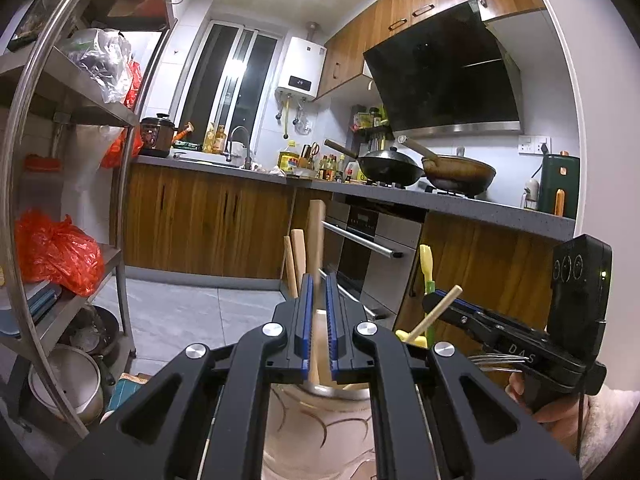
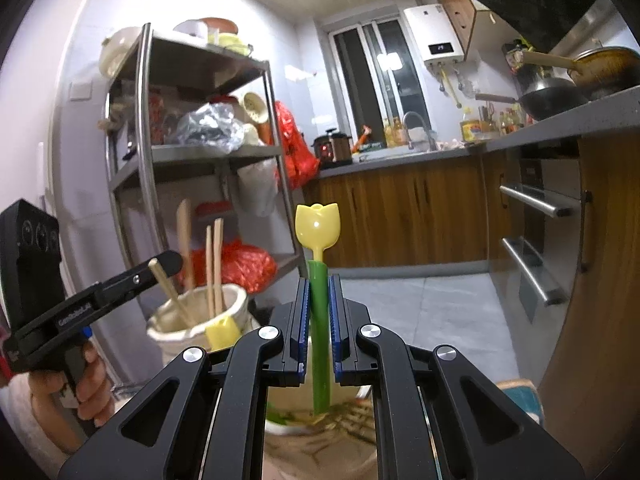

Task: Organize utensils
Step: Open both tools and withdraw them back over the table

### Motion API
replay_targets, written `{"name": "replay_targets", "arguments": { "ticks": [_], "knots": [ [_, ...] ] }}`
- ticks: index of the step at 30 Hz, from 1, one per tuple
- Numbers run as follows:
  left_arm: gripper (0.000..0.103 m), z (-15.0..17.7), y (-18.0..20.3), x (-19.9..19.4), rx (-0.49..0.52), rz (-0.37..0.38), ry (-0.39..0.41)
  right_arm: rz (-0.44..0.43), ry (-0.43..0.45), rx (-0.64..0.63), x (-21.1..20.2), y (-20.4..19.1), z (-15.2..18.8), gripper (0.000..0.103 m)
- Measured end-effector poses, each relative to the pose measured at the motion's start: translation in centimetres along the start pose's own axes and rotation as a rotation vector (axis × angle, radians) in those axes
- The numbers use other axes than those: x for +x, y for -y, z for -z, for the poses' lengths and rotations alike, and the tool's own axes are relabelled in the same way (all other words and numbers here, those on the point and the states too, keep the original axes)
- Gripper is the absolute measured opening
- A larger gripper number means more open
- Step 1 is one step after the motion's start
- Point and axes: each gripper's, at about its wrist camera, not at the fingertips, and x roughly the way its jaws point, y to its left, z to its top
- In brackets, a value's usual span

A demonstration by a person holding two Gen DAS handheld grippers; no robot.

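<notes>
Utensils are split between two ceramic holders, and each gripper has one by the handle. Nearest in the right wrist view, the right gripper [image 2: 319, 308] has its blue-padded fingers closed on the green stem of a tulip-shaped spoon [image 2: 318, 226], whose yellow bowl stands upright at 12 o'clock; the stem's lower end hangs over the mouth of a patterned holder [image 2: 304, 424] directly below, where fork tines seem to lie. Holding it vertical, low on the stem, probably keeps the spoon aligned for lifting out or dropping in; which of the two cannot be told.

In the left wrist view the left gripper [image 1: 319, 292] grips a wooden spatula handle [image 1: 317, 240] the same way, upright above a second patterned jar [image 1: 316, 420]. From the right wrist view that cream jar [image 2: 200, 320] sits at 9 o'clock with chopsticks [image 2: 213, 264] and a yellow utensil head [image 2: 222, 334] standing in it.

Farther off, a steel shelf rack [image 2: 208, 152] carries plastic bags, and the counter at 2 o'clock holds a wok [image 2: 552, 98] and a sink faucet [image 2: 418, 128]. Sorting looks midway.
</notes>
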Motion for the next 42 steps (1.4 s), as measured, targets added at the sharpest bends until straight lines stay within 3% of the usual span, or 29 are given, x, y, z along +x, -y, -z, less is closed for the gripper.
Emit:
{"name": "replay_targets", "arguments": {
  "ticks": [4,8,12,14,15,17,18,23,27,29,35,42],
  "knots": [
    [0.006,0.1,0.4,0.0,0.009,-0.002,-0.013,0.027,-0.038,-0.010,0.0,-0.3,0.5,0.011],
    [0.007,0.4,0.8,-0.7,0.025,-0.018,-0.012,0.038,-0.029,0.013,-1.1,-0.1,0.5,0.027],
    [0.007,0.9,1.2,-1.8,0.033,-0.040,-0.013,0.053,-0.002,0.034,-2.6,-0.1,0.4,0.028],
    [0.008,1.3,1.4,-2.3,0.038,-0.052,-0.020,0.049,0.009,0.038,-3.3,-0.2,0.4,0.034],
    [0.011,1.5,1.5,-2.6,0.045,-0.060,-0.022,0.054,0.019,0.034,-4.0,-0.4,0.4,0.036],
    [0.035,1.8,1.7,-3.4,0.055,-0.080,-0.014,0.059,0.031,0.033,-5.0,-0.6,0.4,0.043],
    [0.040,1.9,1.8,-3.8,0.055,-0.084,-0.011,0.060,0.034,0.034,-5.4,-0.7,0.4,0.045],
    [0.051,2.7,2.3,-5.2,0.054,-0.109,-0.025,0.076,0.029,0.049,-7.4,-0.7,1.0,0.063],
    [0.060,3.6,3.0,-6.2,0.068,-0.134,-0.050,0.102,-0.018,0.061,-8.4,-0.7,2.2,0.069],
    [0.070,3.8,3.2,-6.5,0.066,-0.142,-0.065,0.130,-0.042,0.063,-8.9,-0.7,2.8,0.071],
    [0.078,5.4,3.7,-6.8,0.054,-0.171,-0.154,0.192,-0.129,0.081,-9.8,-0.2,4.4,0.075],
    [0.084,7.5,4.5,-7.0,0.038,-0.174,-0.287,0.239,-0.341,0.133,-7.8,0.7,6.5,0.076]
  ]
}}
